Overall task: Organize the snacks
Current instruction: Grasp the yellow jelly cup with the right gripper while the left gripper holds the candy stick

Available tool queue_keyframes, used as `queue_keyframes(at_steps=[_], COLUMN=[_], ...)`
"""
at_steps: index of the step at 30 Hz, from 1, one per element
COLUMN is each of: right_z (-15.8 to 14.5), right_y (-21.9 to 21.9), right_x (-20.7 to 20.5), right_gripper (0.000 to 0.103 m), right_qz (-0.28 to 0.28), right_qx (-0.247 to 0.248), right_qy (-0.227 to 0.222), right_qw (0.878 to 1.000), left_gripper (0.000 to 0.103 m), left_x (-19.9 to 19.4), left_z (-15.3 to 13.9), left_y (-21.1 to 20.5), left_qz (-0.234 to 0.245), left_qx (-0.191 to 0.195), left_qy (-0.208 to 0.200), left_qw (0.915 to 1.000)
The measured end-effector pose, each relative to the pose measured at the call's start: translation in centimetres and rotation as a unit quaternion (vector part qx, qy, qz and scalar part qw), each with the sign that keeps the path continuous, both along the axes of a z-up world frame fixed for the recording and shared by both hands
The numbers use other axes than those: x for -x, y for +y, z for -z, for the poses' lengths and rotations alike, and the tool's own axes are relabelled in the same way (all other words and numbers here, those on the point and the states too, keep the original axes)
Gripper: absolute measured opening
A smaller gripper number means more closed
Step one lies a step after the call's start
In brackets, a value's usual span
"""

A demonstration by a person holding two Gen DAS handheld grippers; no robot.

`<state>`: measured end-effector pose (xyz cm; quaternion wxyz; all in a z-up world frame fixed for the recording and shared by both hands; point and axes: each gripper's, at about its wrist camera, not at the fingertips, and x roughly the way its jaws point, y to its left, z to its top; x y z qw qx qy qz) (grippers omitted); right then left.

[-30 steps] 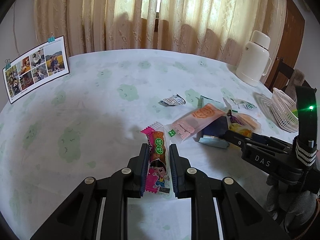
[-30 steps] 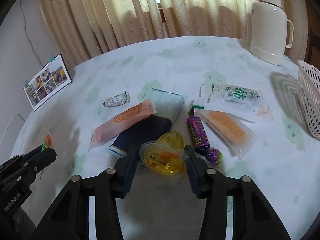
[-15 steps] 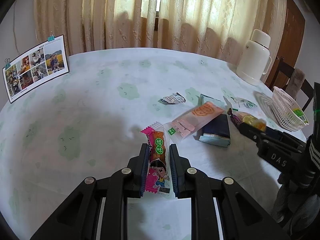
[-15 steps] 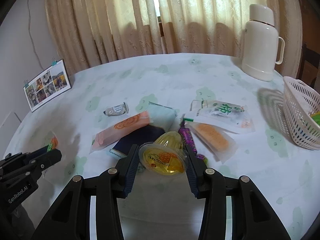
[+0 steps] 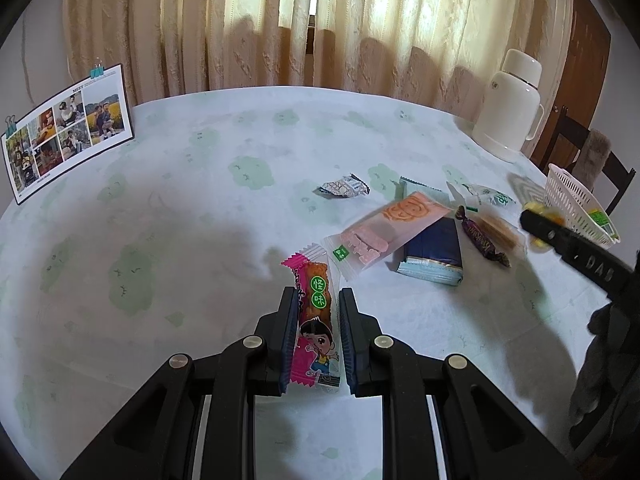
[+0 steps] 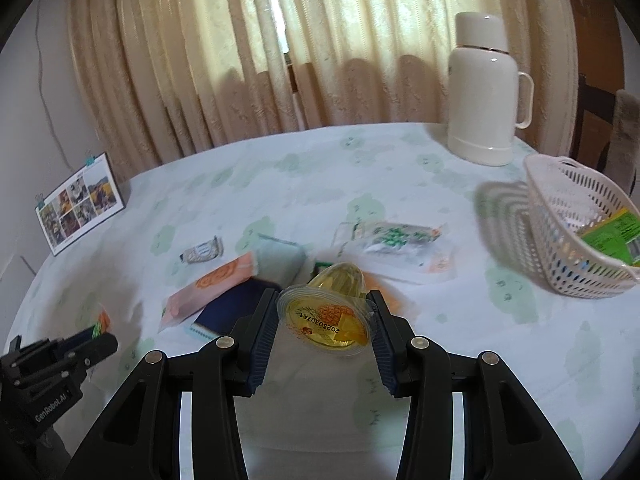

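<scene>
My left gripper (image 5: 319, 295) is shut on a pink snack packet (image 5: 316, 320) with a cartoon child on it, held just above the tablecloth. My right gripper (image 6: 323, 300) is shut on a yellow pineapple jelly cup (image 6: 328, 320), lifted clear of the pile of snacks. The white lattice basket (image 6: 560, 216) stands to its right with a green packet (image 6: 612, 236) inside. From the left wrist view the right gripper (image 5: 534, 222) appears blurred, close to the basket (image 5: 568, 196). The left gripper (image 6: 100, 340) shows at the lower left of the right wrist view.
On the table lie an orange wafer packet (image 5: 392, 224), a dark blue packet (image 5: 434, 248), a purple candy (image 5: 480, 240), a small silver wrapper (image 5: 344, 189) and a green-and-white packet (image 6: 396, 236). A white thermos (image 6: 480, 92) stands at the back right, a photo card (image 5: 68, 128) at the left.
My right gripper has risen with the jelly cup and moved right, toward the basket. The left gripper and its pink packet have stayed where they were.
</scene>
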<state>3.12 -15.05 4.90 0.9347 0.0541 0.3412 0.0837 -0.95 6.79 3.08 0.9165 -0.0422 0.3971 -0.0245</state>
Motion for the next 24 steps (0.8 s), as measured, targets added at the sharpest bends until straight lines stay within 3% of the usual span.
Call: queue_keyframes(at_steps=[11,24], right_z=[-2.2,-4.9], right_y=[-5.1,-13.0], right_x=[0.3,0.1], right_gripper=[0.045,0.045], right_qz=[0.059,0.156], right_qx=[-0.01,-0.012], right_qy=[-0.032,-0.073], right_qw=[0.998,0.985], left_gripper=[0.018,0.018], left_x=[-0.3,-0.6], left_z=[0.5,1.1], left_y=[-0.2,-0.4], left_qz=[-0.002,-0.005], left_qx=[-0.006,-0.017], left_qy=[0.009,0.016], left_qw=[0.9999,0.9997])
